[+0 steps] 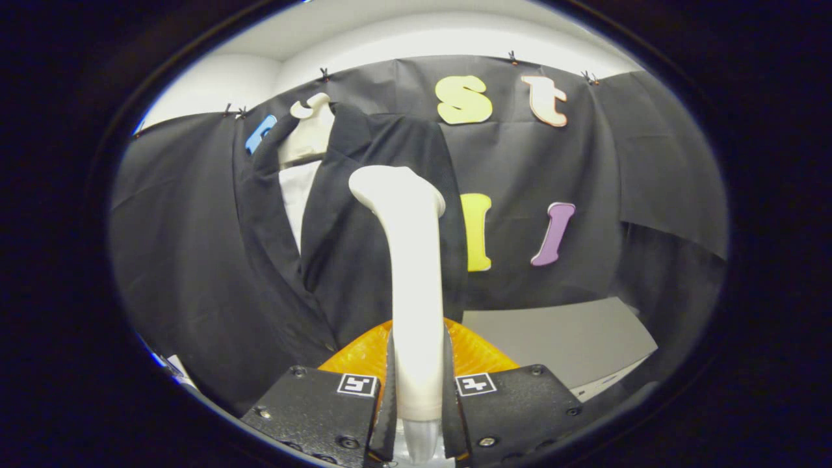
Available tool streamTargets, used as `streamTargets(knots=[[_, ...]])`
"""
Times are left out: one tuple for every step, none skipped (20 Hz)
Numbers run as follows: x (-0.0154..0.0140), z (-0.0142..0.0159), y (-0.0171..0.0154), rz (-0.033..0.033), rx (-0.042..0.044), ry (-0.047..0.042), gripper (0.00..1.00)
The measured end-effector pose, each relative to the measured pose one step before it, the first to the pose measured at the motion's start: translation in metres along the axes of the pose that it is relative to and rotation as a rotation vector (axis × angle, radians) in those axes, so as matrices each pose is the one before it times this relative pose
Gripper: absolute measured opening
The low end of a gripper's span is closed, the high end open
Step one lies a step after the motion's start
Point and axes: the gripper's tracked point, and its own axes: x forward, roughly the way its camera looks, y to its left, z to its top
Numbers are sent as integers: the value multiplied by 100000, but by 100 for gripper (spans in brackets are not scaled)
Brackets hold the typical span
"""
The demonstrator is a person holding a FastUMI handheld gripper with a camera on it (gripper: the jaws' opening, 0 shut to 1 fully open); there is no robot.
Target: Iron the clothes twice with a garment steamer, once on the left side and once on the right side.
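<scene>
My gripper (pixel 418 383) is shut on the handle of a white garment steamer (pixel 413 260), which stands upright between the fingers with its head tilted to the left at the top. Just beyond the steamer hangs a black jacket (pixel 364 214) on a white mannequin torso (pixel 305 140), with a white shirt (pixel 296 195) showing at the open collar. The steamer head sits in front of the jacket's right front panel, at chest height. I cannot tell whether the head touches the cloth.
An orange ribbed thing (pixel 471 351) lies right behind the fingers, under the steamer handle. A grey tabletop (pixel 559 338) stretches out to the right of it. Black cloth covers the booth wall behind the jacket.
</scene>
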Motion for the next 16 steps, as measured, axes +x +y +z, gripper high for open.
streamTargets(knots=[[446, 831, 281, -2165, -207, -3133, 31], [260, 883, 209, -2322, -1516, -2723, 31], [5, 781, 274, -2067, -1394, -2668, 31], [-67, 632, 393, -1339, -891, -2836, 31], [-210, 674, 443, -747, -683, -3179, 31], [132, 835, 401, -319, -1773, -3130, 31], [44, 732, 267, -484, -1789, -2823, 31], [58, 259, -30, -720, -1774, -1968, 31], [-11, 115, -73, -1192, -1016, -1064, 31], [-233, -5, -44, -1651, -48, -1295, 31], [17, 127, 64, -2061, -732, -1308, 31], [81, -251, -119, -2199, -934, -752, 31], [182, -608, 213, -1231, -850, -267, 31], [574, -639, 291, 31, -941, 1493, 31], [329, -802, 392, 257, -403, 1238, 31], [396, -873, 359, -477, -692, 779, 31]])
